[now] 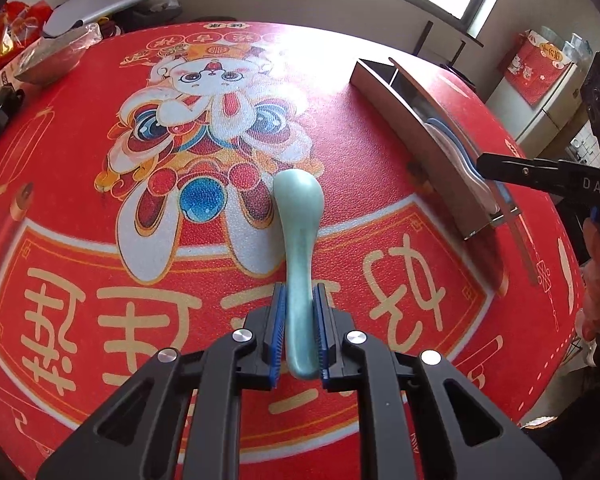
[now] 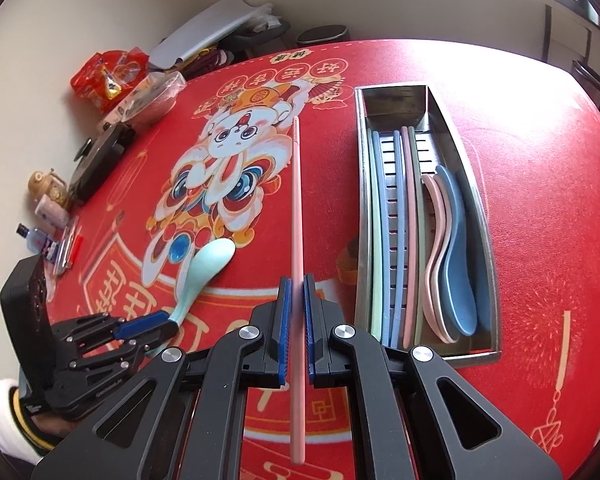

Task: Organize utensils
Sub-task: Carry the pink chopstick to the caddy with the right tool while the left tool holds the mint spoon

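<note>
My left gripper (image 1: 299,296) is shut on the handle of a pale green spoon (image 1: 300,216), whose bowl points away over the red tablecloth. In the right wrist view that left gripper (image 2: 168,320) and the green spoon (image 2: 208,260) show at lower left. My right gripper (image 2: 297,284) is shut on a long pink chopstick (image 2: 297,200) that runs straight ahead above the cloth. The steel utensil tray (image 2: 364,184) lies to the right, holding several coloured chopsticks (image 2: 396,220) and a pink and a blue spoon (image 2: 456,248). The tray (image 1: 404,120) also shows at right in the left wrist view.
Snack bags (image 2: 108,76), a black box (image 2: 96,160), small bottles (image 2: 48,196) and a clear packet crowd the table's left edge. A person's hand and white sleeve (image 2: 4,408) hold the left gripper. A window and a red bag (image 1: 536,68) stand beyond the table.
</note>
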